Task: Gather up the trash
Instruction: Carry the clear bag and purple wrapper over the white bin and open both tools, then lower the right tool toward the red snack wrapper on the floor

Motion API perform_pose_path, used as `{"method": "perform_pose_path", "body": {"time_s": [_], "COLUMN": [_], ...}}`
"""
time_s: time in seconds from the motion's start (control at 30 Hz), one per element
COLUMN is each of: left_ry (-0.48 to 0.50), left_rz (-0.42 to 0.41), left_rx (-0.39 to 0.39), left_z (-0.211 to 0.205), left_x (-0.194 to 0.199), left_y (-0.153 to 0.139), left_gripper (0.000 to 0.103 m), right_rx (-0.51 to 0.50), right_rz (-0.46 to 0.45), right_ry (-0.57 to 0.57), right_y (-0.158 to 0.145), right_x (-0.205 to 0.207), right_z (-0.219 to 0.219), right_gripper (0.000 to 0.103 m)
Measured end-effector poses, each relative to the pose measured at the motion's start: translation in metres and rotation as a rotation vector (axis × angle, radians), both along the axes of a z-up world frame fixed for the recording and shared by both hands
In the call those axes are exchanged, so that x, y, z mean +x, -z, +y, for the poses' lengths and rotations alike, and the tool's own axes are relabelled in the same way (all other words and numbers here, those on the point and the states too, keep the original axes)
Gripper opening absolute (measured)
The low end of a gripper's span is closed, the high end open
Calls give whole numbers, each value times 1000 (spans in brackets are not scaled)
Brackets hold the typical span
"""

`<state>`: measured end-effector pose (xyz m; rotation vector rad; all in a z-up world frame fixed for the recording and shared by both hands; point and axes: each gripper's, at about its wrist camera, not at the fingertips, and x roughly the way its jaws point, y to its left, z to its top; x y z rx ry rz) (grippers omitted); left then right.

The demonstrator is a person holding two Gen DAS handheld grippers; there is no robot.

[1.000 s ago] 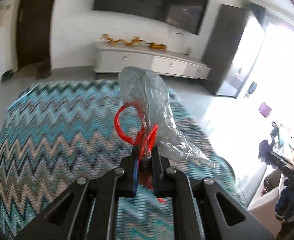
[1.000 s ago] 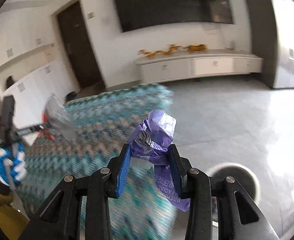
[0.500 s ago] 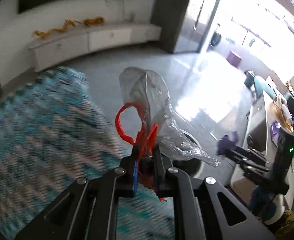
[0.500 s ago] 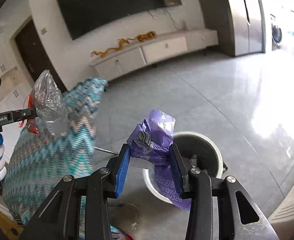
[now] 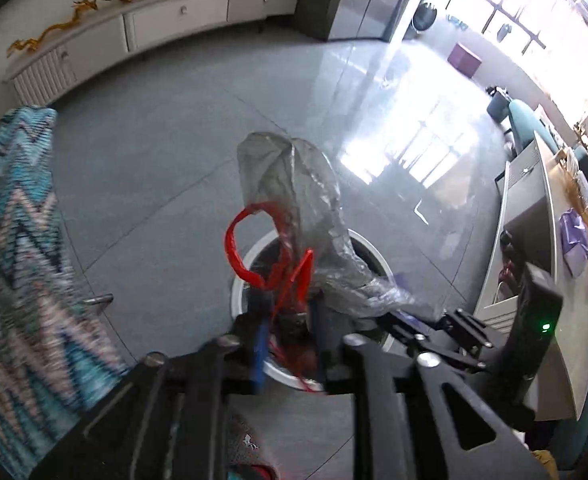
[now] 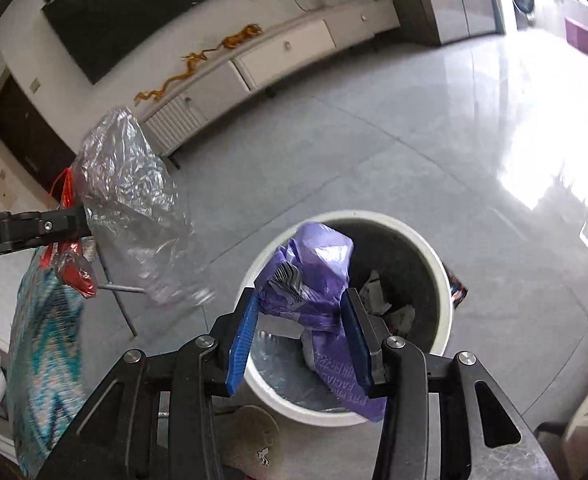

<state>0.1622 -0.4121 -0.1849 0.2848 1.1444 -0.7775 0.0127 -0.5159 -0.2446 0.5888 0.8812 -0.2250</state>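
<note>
Both tools have swung away from the zigzag cloth (image 5: 17,264) and come down over the white bin (image 6: 434,264), which a second ago showed only at the lower edge of the right view and now sits directly below the right tool (image 6: 304,330). In the left view the bin has come in under the left tool (image 5: 287,326), and the cloth has slid off to that tool's left. The left tool's jaws, earlier pinched tight on the clear bag (image 5: 294,200) with its red handles (image 5: 245,248), are opening, the bag's neck between them. The right tool's jaws are opening too, the purple wrapper (image 6: 314,276) between its pads. The right tool now shows close beside the left tool.
</note>
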Motion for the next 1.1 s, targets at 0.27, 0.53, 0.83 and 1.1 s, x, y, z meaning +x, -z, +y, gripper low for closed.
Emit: {"method": "perform_pose_path", "body": {"time_s": [0.27, 0.53, 0.83, 1.1], "left_ry": [12, 80, 70, 114], "left_rz": [15, 24, 103, 114], "left_rx": [46, 8, -34, -68], "left_z": [-19, -24, -25, -26], "left_x": [4, -1, 9, 7], "left_y": [31, 42, 53, 53], "left_gripper": [50, 50, 50, 50], "right_rx": [78, 59, 143, 555], "right_rz": [3, -142, 2, -73], "right_ry": [43, 258, 437, 635], "right_y": [45, 40, 150, 278], "right_x": [-8, -76, -82, -87], "right_z": [-17, -71, -135, -164], "right_gripper": [51, 52, 56, 56]}}
